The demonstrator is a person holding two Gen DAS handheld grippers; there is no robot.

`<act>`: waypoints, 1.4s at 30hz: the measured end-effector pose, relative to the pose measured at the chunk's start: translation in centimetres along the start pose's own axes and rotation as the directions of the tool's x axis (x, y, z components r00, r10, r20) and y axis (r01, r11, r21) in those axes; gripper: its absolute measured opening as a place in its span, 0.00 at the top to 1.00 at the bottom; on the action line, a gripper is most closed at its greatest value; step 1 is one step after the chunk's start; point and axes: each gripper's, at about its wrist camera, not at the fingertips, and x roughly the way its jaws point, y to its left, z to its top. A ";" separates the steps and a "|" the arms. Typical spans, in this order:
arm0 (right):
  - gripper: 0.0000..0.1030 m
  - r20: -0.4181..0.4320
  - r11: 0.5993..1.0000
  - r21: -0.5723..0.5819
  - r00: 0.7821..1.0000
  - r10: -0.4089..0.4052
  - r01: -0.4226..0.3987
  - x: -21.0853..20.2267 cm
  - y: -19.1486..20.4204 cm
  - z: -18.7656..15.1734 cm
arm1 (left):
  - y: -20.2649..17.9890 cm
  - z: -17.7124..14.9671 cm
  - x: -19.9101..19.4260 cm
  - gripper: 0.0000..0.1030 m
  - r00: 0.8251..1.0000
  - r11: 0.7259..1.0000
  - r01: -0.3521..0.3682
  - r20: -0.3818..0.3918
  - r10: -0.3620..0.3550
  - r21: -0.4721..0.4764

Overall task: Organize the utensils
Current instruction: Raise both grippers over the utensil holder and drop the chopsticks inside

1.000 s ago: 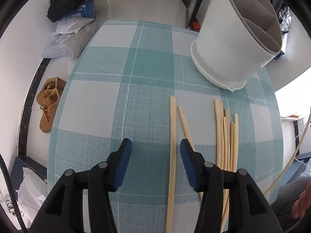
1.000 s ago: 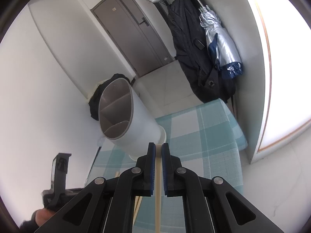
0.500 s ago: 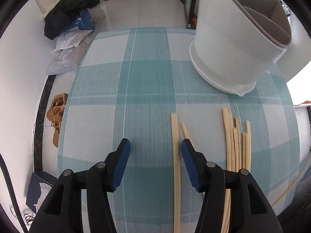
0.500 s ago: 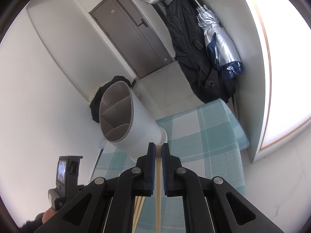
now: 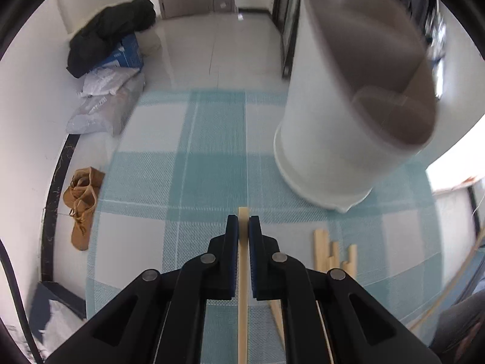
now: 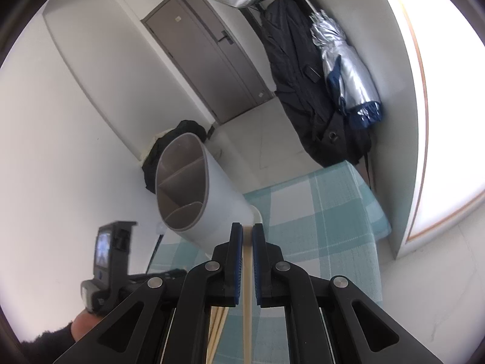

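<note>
My left gripper (image 5: 243, 227) is shut on a pale wooden chopstick (image 5: 242, 303), its tip sticking out just past the pads, above the teal checked tablecloth (image 5: 182, 182). The white divided utensil holder (image 5: 342, 127) stands ahead to the right. Several more chopsticks (image 5: 333, 254) lie on the cloth to the right. My right gripper (image 6: 247, 236) is shut on another chopstick (image 6: 246, 303), held in the air with the holder (image 6: 188, 191) ahead to the left. The left gripper's body (image 6: 112, 261) shows at the lower left of the right wrist view.
The table's far edge drops to a tiled floor with bags (image 5: 103, 103), a black coat and brown boots (image 5: 81, 203) on the left. A door (image 6: 206, 54), hanging coats and a folded umbrella (image 6: 348, 69) are beyond the table.
My left gripper has shut on the chopstick that lay between its open jaws and has moved closer to the holder. My right gripper still holds its chopstick, nearly still.
</note>
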 end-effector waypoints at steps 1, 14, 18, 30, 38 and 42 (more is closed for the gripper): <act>0.94 0.009 1.000 -0.013 1.000 0.004 -0.004 -0.2 0.3 0.0 | 0.1 -0.1 -1.1 0.97 0.999 1.000 0.015 0.030 -0.015 -0.011; 0.94 0.084 0.974 -0.227 0.996 0.035 -0.015 -2.8 6.8 -1.7 | -0.6 -2.3 -11.9 0.97 0.905 0.981 0.191 0.385 -0.179 0.007; 0.94 0.105 0.964 -0.267 0.994 0.034 -0.005 -3.2 8.2 -2.0 | -0.9 -1.5 -11.4 0.97 0.900 0.979 0.197 0.388 -0.197 0.040; 0.95 0.139 0.946 -0.323 0.989 0.054 -0.006 -3.9 10.5 0.2 | -2.5 -0.1 -13.7 0.98 0.914 0.969 0.214 0.325 -0.243 0.122; 0.95 0.174 0.942 -0.335 0.981 0.080 -0.017 -5.1 11.4 5.3 | -3.2 4.4 -17.5 0.98 0.893 0.954 0.259 0.340 -0.296 0.150; 0.95 0.208 0.936 -0.351 0.972 0.109 -0.030 -5.7 12.6 9.9 | -3.3 8.1 -19.8 0.98 0.873 0.949 0.274 0.375 -0.313 0.154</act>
